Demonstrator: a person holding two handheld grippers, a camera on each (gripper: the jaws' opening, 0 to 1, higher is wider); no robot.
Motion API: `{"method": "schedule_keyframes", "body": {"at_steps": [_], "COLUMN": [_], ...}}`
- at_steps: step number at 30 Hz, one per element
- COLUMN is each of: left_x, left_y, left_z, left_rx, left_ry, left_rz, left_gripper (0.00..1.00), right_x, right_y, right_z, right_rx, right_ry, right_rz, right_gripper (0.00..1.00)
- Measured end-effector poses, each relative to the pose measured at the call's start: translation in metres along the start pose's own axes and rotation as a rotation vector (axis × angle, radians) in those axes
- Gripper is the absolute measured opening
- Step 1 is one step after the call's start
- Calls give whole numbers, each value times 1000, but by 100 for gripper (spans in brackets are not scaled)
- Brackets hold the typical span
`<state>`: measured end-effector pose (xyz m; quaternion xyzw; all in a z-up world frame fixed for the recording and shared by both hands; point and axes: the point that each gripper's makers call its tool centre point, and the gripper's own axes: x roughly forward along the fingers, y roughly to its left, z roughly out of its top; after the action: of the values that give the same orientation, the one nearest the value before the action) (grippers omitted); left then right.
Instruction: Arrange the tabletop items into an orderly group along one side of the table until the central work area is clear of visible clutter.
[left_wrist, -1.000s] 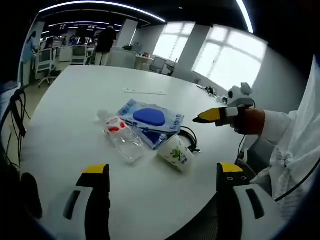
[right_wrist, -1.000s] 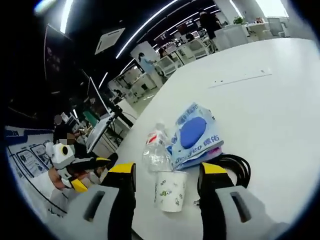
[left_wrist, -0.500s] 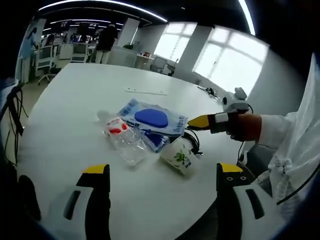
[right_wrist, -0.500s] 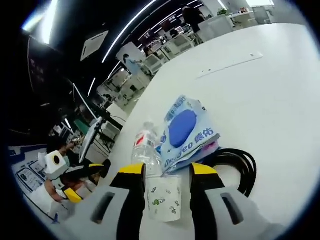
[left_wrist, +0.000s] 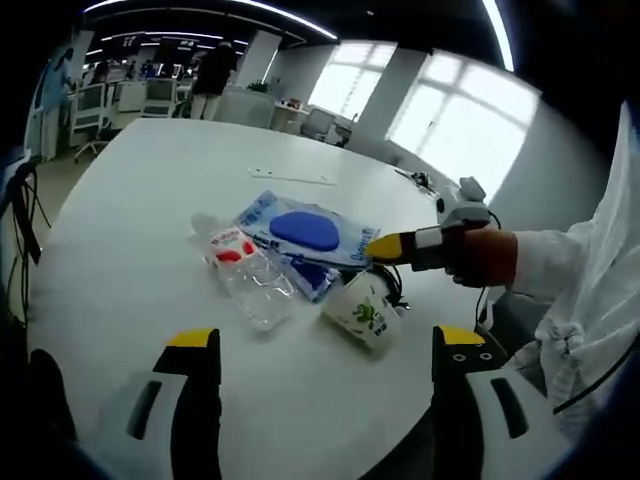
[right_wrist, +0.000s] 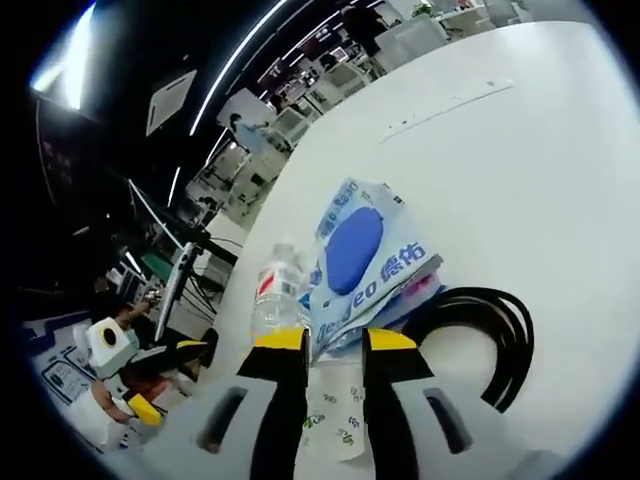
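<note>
- White paper cup (right_wrist: 335, 420) with green print lies on its side between the right gripper's (right_wrist: 333, 340) yellow-tipped jaws; a second ago those jaws stood wide, now they have narrowed to the cup's width. Looks like grasping the cup; firm contact I cannot tell.
- In the left gripper view the right gripper (left_wrist: 385, 246) has come in from 3 o'clock and sits over the cup (left_wrist: 362, 310), just touching it.
- Clutter is bunched mid-table (left_wrist: 150, 200): clear plastic bottle (left_wrist: 245, 278) with red label at 9 o'clock of the cup, blue wipes pack (left_wrist: 305, 232) at 11 o'clock over another packet, black cable coil (right_wrist: 488, 335) at 2 o'clock of the cup in the right gripper view.
- Left gripper (left_wrist: 317, 345) is released, jaws wide apart, hovering short of the pile, holding nothing.
- Judgement: cup is the first item to go to the table side; nothing is moved yet, centre is uncleared.
</note>
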<state>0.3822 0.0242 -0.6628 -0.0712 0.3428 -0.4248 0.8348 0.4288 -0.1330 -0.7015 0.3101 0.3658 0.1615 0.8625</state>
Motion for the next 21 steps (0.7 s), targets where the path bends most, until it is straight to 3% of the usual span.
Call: {"method": "schedule_keyframes", "body": {"at_steps": [9,21], "left_x": [5,16], "left_y": [1,6], "left_z": [2,17], "left_rx": [7,34], "left_ry": [8,6], "left_rz": [-9,-17], "left_gripper": [88,87], "right_x": [2,-2], "right_y": [-2,-8], "right_z": [-2,4], "right_rx": [34,75], "right_ry": [-11,-37], "right_rz": [3,3], "right_gripper": [2,0]}}
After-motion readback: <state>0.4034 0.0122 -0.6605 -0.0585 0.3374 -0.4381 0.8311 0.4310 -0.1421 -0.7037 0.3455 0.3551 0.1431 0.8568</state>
